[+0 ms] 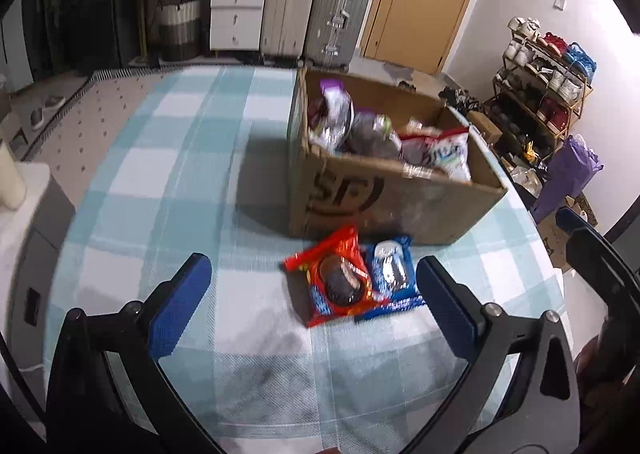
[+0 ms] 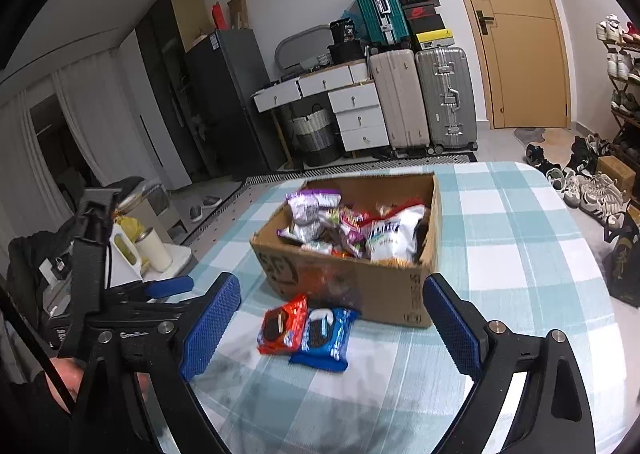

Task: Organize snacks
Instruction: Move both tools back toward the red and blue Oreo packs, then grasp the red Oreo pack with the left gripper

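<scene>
On the blue-and-white checked tablecloth (image 1: 168, 182) lie a red cookie pack (image 1: 340, 282) and a blue cookie pack (image 1: 394, 274), side by side just in front of an open cardboard box (image 1: 400, 206). The box holds several snack bags, among them a white bag (image 2: 394, 238) and a purple-and-white pack (image 2: 310, 210). My left gripper (image 1: 312, 268) is open above the cloth, with the two packs lying just ahead between its fingers' lines, untouched. My right gripper (image 2: 332, 284) is open too, short of the red pack (image 2: 282, 324) and blue pack (image 2: 326, 338). Neither gripper holds anything.
The table's right edge (image 2: 600, 294) drops to a floor with shoes (image 2: 592, 194) and a shoe rack (image 1: 544, 86). A low side table with a cream cup (image 2: 154, 250) stands at the left. Suitcases (image 2: 424, 98), white drawers (image 2: 356, 114) and a door (image 2: 520, 34) line the far wall.
</scene>
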{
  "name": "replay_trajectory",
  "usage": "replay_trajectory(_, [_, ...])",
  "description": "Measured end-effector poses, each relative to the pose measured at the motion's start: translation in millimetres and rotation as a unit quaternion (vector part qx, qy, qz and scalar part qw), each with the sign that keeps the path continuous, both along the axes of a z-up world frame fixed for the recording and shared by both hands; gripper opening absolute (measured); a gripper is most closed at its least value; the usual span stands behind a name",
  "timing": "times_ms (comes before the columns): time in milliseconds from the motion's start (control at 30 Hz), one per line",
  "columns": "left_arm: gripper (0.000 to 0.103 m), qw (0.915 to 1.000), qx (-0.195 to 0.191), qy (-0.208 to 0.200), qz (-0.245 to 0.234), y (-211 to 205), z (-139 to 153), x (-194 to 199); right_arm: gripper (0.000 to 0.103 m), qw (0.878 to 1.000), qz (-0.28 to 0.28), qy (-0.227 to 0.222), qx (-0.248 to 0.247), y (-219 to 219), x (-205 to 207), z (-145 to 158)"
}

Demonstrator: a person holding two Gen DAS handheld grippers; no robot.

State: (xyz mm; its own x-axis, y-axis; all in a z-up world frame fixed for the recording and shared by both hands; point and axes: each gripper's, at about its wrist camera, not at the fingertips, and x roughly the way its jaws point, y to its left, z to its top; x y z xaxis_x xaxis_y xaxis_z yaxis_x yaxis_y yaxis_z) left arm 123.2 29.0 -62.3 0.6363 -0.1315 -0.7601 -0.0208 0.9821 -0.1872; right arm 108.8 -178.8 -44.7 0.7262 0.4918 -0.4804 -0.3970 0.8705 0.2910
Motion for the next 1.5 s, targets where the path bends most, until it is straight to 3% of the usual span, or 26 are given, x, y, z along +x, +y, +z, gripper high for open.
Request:
replay_trajectory(233, [0.102, 0.9992, 0.007, 0.039, -0.003, -7, -44, 16, 0.094, 1.000, 0.003, 0.022, -0.013, 6, -6, -25])
replay_trajectory(733, [0.101, 0.9965, 0.019, 0.081, -0.002, -12, -90, 57, 0.094, 0.998, -0.015, 0.062, 0.002, -7, -8, -59])
replay_trajectory(833, [0.095, 0.9965, 0.015, 0.082, -0.001, -10, -95, 61, 0.094, 0.998, -0.017, 0.064, 0.003, -9, -9, -62])
replay_trajectory(933, [0.071, 0.9967, 0.030, 0.074, 0.012, -7, -94, 60, 0.094, 0.998, -0.019, 0.064, 0.002, -10, -8, -62])
replay_trajectory(1000, [0.043, 0.9970, 0.035, 0.068, 0.008, -5, -93, 59, 0.094, 0.998, -0.019, 0.066, 0.003, -10, -7, -63])
replay_trajectory(1133, [0.043, 0.9980, 0.019, 0.060, -0.013, 2, -92, 59, 0.094, 0.997, -0.019, 0.069, 0.005, -9, -8, -65])
replay_trajectory(1500, [0.043, 0.9978, 0.020, 0.058, -0.023, -2, -90, 49, 0.094, 0.997, -0.015, 0.073, -0.001, -5, -7, -68])
